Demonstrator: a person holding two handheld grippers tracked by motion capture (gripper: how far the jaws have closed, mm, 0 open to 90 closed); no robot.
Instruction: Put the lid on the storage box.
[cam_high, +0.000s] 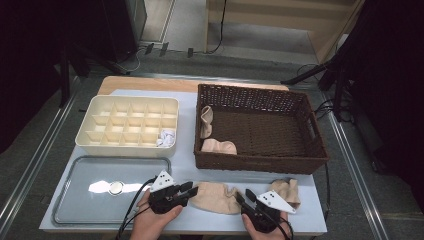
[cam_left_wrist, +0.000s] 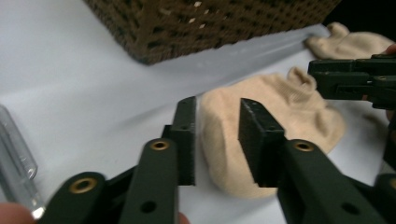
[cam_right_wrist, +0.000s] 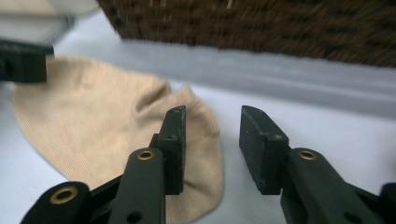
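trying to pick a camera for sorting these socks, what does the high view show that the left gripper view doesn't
High view alone: the cream divided organizer with a rolled white item in one corner cell, the grey tray, two socks inside the wicker basket, and both hands.

Left gripper view alone: the close gap between the left gripper jaws, open around the beige sock edge.

Both: that sock, the basket, a second sock lying beyond it, and the right gripper.
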